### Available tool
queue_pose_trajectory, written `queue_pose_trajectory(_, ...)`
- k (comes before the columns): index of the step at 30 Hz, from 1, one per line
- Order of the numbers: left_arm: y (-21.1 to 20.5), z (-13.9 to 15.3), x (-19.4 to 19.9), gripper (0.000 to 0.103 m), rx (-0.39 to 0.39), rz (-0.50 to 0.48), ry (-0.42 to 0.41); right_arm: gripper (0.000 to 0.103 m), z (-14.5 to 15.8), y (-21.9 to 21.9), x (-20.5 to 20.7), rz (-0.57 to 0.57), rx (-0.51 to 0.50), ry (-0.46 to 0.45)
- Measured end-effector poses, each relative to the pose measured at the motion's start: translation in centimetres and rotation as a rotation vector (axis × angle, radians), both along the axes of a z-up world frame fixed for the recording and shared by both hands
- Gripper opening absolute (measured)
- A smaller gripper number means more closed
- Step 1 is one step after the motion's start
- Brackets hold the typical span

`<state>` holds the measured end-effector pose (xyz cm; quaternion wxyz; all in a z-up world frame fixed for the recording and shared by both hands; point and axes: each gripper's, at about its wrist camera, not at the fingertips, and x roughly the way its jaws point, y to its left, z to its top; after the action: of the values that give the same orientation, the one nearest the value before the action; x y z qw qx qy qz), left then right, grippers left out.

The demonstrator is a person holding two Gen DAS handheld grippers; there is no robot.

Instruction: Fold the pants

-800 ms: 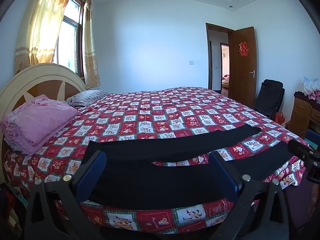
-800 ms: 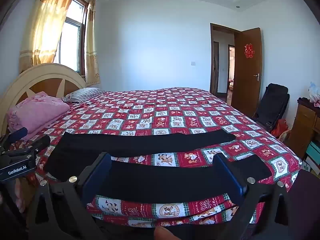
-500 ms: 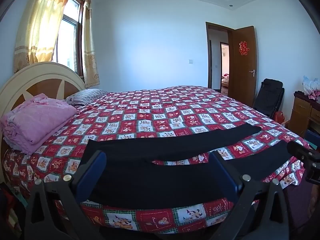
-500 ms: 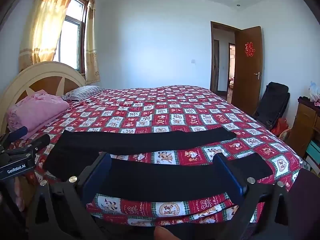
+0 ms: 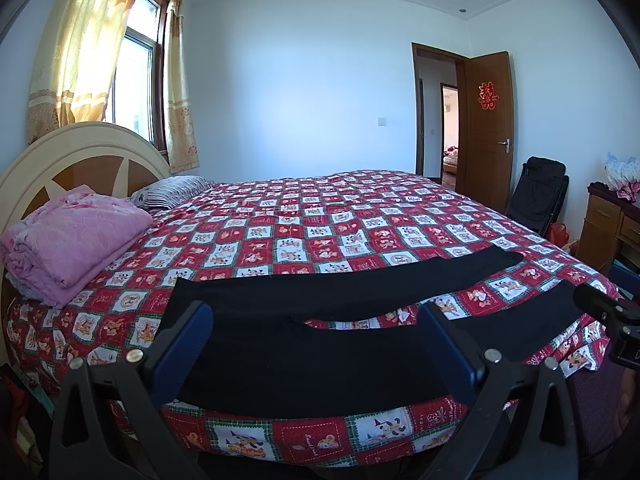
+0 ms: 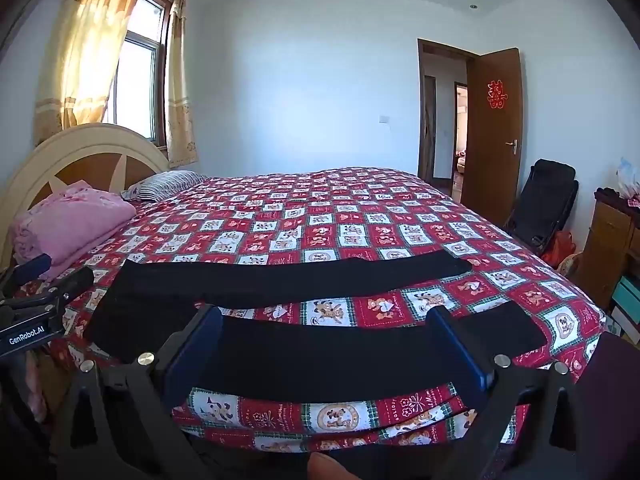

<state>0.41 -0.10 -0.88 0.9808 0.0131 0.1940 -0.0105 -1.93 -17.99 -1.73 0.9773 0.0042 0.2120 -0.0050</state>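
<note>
Black pants (image 5: pixel 320 344) lie flat across the near edge of the bed, waist to the left and both legs spread to the right; they also show in the right wrist view (image 6: pixel 320 344). My left gripper (image 5: pixel 316 344) is open and empty, held in front of the bed over the near leg. My right gripper (image 6: pixel 324 344) is open and empty, in front of the near leg further right. Each gripper shows at the edge of the other's view, the right one (image 5: pixel 608 320) and the left one (image 6: pixel 36 308).
The bed has a red checked cartoon cover (image 5: pixel 340 224). A folded pink blanket (image 5: pixel 72 240) and a striped pillow (image 5: pixel 172 192) lie by the headboard. A black chair (image 5: pixel 538 192), a wooden cabinet (image 5: pixel 608 224) and an open door (image 5: pixel 486 128) stand to the right.
Both views have shifted only slightly; the grippers stay open and the pants lie unmoved.
</note>
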Motion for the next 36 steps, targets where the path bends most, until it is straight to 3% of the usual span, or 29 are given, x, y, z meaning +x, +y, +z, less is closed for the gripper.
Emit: queue_pose_trajectory(36,0.11,-0.86,-0.03,0.103,0.004,-0.001,0.012,0.102,-0.45,-0.09,0.06,0.003,-0.006,0.007)
